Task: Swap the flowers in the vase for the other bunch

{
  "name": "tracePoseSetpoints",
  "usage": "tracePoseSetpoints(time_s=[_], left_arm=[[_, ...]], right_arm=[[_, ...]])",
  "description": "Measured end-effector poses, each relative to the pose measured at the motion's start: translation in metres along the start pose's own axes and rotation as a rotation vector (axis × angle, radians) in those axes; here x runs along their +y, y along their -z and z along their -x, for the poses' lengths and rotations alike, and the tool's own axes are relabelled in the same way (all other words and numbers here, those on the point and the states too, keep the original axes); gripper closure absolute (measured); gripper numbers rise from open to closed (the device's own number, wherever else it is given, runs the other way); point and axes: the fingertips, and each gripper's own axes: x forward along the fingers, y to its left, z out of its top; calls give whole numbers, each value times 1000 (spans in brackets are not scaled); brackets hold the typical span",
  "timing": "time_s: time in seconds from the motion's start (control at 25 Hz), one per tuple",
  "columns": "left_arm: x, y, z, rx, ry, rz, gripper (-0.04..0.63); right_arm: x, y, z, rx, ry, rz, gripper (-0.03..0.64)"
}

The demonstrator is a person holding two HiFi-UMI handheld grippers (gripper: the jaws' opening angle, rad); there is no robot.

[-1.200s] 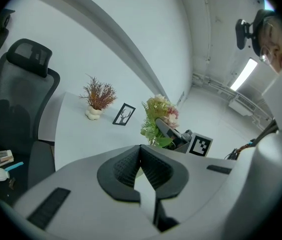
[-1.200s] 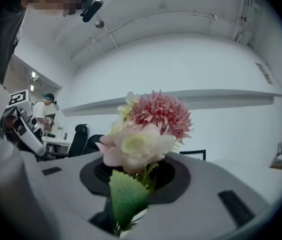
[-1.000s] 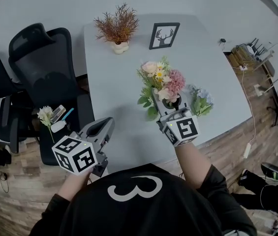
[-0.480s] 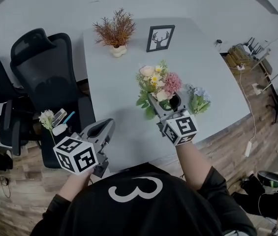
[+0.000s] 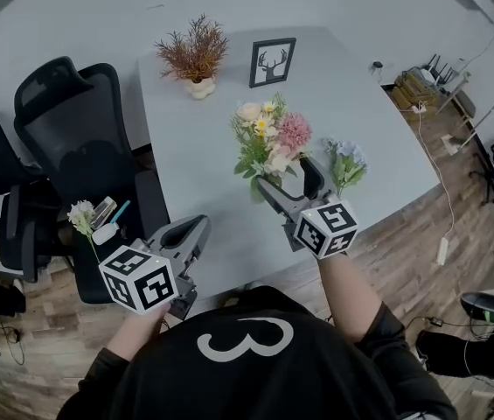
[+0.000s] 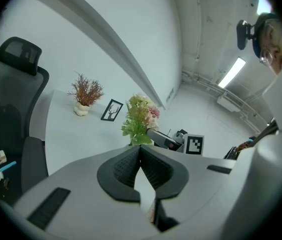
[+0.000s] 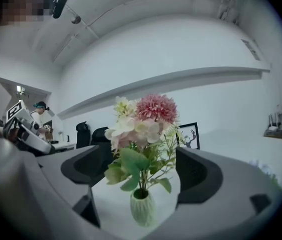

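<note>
While the right tongs (image 5: 287,180) had just been opening, the pale green ribbed vase (image 7: 141,207) stood between their jaws, clear of both pads.

Item, vase: upright on the pale grey tabletop (image 5: 203,147), towards its near edge, filled with the pink and cream bouquet (image 5: 267,140) with green leaves.

Item, right tongs: spread wide, pointing level at the vase, gripping nothing. A second earlier they sat narrow and close about the vase; now they stood drawn back from it a little.

Item, left tongs (image 5: 196,226): jaws together, empty, held off the near left corner of the tabletop, well apart from the vase.

Item, blue-flowered bunch (image 5: 345,163): lying loose on the tabletop just beside the vase, towards the right edge.

Remark: the vase appeared set down and let go, standing unaided. Which bunch was the incoming one could not be told from the layout. If the blue-flowered bunch, the swap remained wholly to do.
</note>
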Motion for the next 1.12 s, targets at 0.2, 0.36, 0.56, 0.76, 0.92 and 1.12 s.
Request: tracePoseSetpoints(time_s=[0.2,0.36,0.56,0.76,0.92,1.12], left_arm=[[-23,-3,6,-12,36,-38,586],[-47,-6,15,-33,50,-45,586],[-107,3,39,-66,100,-64,586],[-175,19,57,-102,121,-93,586],[-222,44,68,-96,130,-154,586],[-267,67,82,-88,145,-197,586]], right_arm=[[0,-4,39,10,35,26,164],[14,-23,70,-27,-13,-19,164],[67,-51,141,-62,-227,-82,187],[99,-69,219,-51,-336,-85,582],[133,-63,267,31,-465,-86,607],[157,-57,307,65,-530,-118,609]])
